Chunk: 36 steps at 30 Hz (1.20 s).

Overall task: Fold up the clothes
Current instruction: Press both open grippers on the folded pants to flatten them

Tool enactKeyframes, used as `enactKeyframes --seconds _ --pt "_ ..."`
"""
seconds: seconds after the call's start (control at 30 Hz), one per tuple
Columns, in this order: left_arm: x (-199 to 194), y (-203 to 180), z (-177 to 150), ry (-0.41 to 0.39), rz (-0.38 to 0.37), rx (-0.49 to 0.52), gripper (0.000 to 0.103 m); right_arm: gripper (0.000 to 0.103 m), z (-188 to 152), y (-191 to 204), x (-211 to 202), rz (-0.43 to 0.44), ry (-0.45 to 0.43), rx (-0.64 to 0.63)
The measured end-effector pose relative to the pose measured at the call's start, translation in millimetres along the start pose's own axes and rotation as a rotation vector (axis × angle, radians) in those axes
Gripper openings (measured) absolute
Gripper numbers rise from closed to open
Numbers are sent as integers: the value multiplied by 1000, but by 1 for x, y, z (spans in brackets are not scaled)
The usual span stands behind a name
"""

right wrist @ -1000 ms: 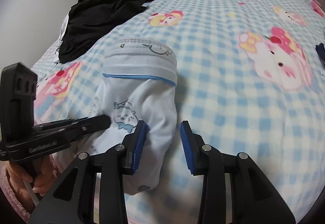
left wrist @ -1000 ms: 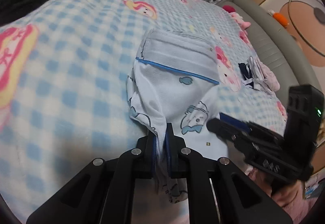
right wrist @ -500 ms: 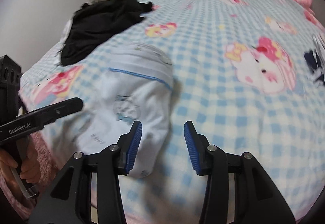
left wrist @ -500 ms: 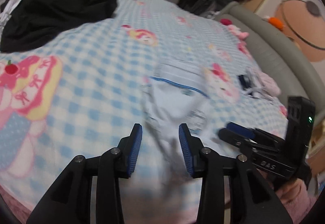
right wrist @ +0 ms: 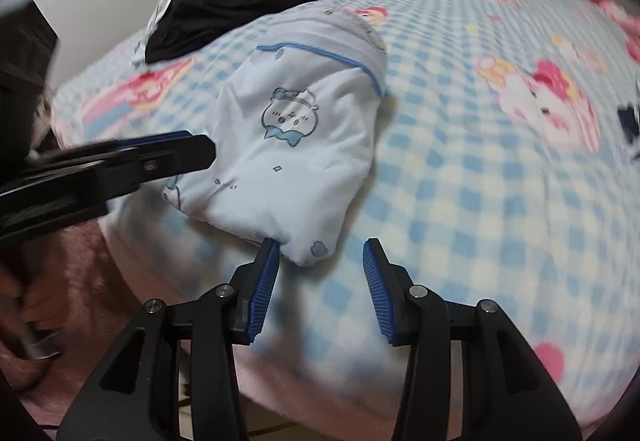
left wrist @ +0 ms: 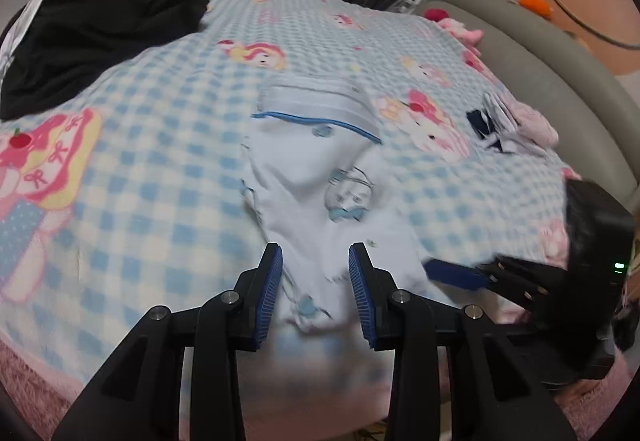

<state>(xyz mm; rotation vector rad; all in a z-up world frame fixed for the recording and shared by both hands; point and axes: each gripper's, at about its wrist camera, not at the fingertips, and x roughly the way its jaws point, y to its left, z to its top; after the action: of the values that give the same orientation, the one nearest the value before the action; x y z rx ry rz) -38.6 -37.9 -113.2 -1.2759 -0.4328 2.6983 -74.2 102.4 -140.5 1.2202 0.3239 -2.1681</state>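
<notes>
Two spread hand-held grippers, left (left wrist: 316, 283), right (right wrist: 322, 283), pale-blue garment (right wrist: 304, 145)

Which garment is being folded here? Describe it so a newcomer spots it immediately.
On the blue-checked bed blanket, look near the front edge, just ahead of both open tongs. The pale blue baby garment lies there, with blue piping and a cartoon face print, unlike the black clothes pile behind it.

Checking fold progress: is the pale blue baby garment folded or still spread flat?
Folded. The pale blue garment lies as a compact bundle on the checked blanket, its sides tucked under; both grippers are open, off it.
</notes>
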Motion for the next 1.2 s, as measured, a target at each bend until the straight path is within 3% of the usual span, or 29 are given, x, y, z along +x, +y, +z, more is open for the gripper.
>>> enactKeyframes --seconds 0.1,0.2,0.27,0.33,0.53,0.73,0.9,1.2 --pt "10 2 -4 51 28 1 32 45 -2 5 6 -26 20 -34" --pt "10 8 -4 44 61 -10 32 45 -5 1 2 -44 20 -40" --pt "-6 -2 -5 -58 124 53 30 45 -7 -3 -3 -60 13 -36" --pt "-17 -16 -4 -104 94 115 30 45 -5 -3 1 -53 4 -21" --pt "27 -10 -6 54 124 116 30 45 1 -5 10 -34 -20 24" --pt "44 2 6 57 104 67 30 44 3 -6 15 -40 -48 55" --pt "46 -1 3 61 106 101 32 44 0 -18 13 -82 -69 104" --pt "50 2 4 80 79 92 32 44 -11 -33 4 -142 -4 130"
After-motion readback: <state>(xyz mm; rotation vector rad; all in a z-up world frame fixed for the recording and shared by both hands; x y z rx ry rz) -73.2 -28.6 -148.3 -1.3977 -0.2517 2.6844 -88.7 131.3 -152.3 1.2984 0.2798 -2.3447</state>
